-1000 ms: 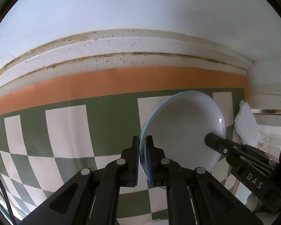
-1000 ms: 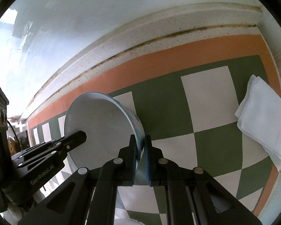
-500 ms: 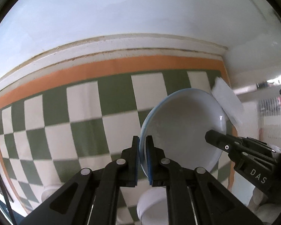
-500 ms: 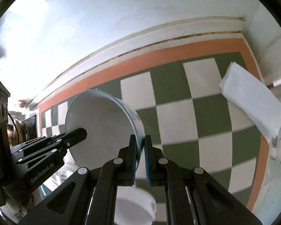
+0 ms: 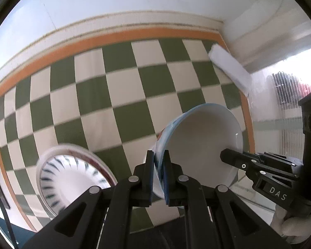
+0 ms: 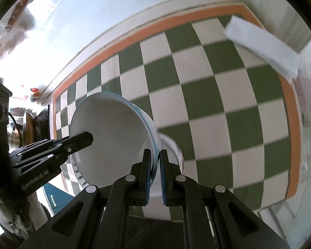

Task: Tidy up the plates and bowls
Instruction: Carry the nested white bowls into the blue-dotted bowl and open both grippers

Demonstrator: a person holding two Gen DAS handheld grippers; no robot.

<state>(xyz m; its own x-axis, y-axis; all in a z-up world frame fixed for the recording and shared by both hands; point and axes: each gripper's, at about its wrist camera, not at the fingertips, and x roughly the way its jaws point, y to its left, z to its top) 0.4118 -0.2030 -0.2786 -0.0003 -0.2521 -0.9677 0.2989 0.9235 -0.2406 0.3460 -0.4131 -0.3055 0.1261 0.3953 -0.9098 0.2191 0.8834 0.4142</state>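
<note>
Both grippers hold one white bowl with a blue rim, tilted above the checkered cloth. My left gripper (image 5: pixel 159 161) is shut on the bowl (image 5: pixel 199 145) at its near rim. My right gripper (image 6: pixel 154 161) is shut on the same bowl (image 6: pixel 112 137) at the opposite rim. Each gripper shows in the other's view: the right one (image 5: pixel 259 170) and the left one (image 6: pixel 51 151). A white plate with dark dashes and a red rim (image 5: pixel 70 178) lies on the cloth at lower left. Another white dish (image 6: pixel 172 151) sits partly hidden behind the bowl.
A green and white checkered cloth with an orange border (image 5: pixel 118 95) covers the table. A folded white towel (image 5: pixel 230 70) lies at the far right corner, also in the right wrist view (image 6: pixel 263 47). A white wall stands behind the table.
Both grippers have drawn back and tilted down with the bowl. More of the cloth shows, and the patterned plate has come into view at lower left.
</note>
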